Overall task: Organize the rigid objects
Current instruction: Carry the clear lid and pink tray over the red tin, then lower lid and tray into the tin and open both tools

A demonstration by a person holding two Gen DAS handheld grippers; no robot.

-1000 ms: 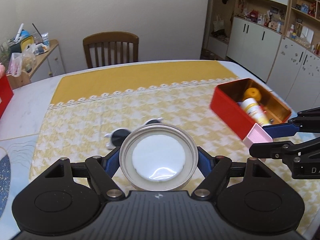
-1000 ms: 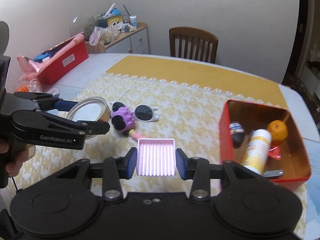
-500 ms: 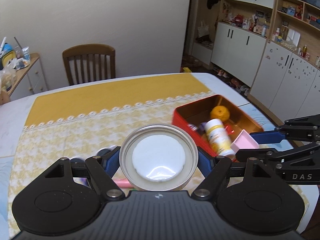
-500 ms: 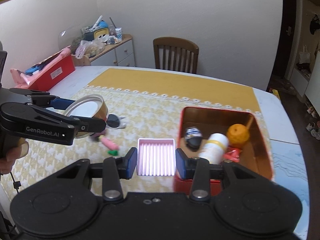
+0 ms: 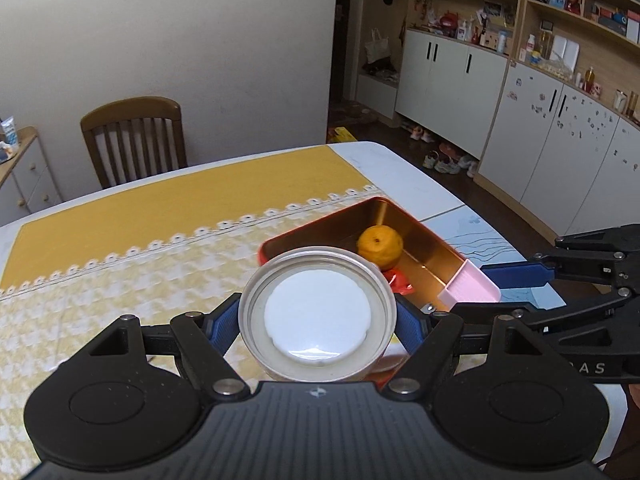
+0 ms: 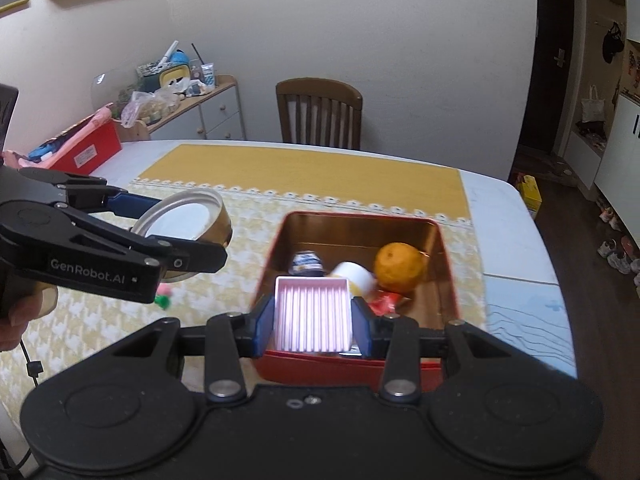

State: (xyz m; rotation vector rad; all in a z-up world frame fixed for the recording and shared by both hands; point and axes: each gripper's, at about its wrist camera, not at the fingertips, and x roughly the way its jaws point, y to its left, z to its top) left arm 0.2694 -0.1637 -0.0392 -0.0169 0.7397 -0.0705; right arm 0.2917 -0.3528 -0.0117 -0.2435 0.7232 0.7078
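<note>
My left gripper point(image 5: 318, 326) is shut on a round metal tin with a white inside point(image 5: 316, 316), held above the near left corner of the red box point(image 5: 436, 250). The tin point(image 6: 188, 214) and left gripper point(image 6: 176, 232) also show at the left of the right wrist view. My right gripper point(image 6: 313, 326) is shut on a pink ridged tray point(image 6: 312, 314), held over the near edge of the red box point(image 6: 320, 368). The pink tray point(image 5: 470, 290) appears at the right in the left wrist view. Inside the box lie an orange point(image 6: 399, 267), a white bottle point(image 6: 356, 276), a small dark jar point(image 6: 306, 264) and a red wrapper point(image 6: 382, 303).
A yellow patterned cloth point(image 6: 248, 224) covers the white table point(image 6: 516, 232). A pink and green small item point(image 6: 164, 296) lies left of the box. A wooden chair point(image 6: 320, 114) stands at the far side. A second red box point(image 6: 84, 152) sits at the far left; cabinets point(image 5: 532, 120) line the right.
Both grippers have travelled right across the table with their loads, from over the sunglasses and purple toy to the red box. The grips are unchanged.
</note>
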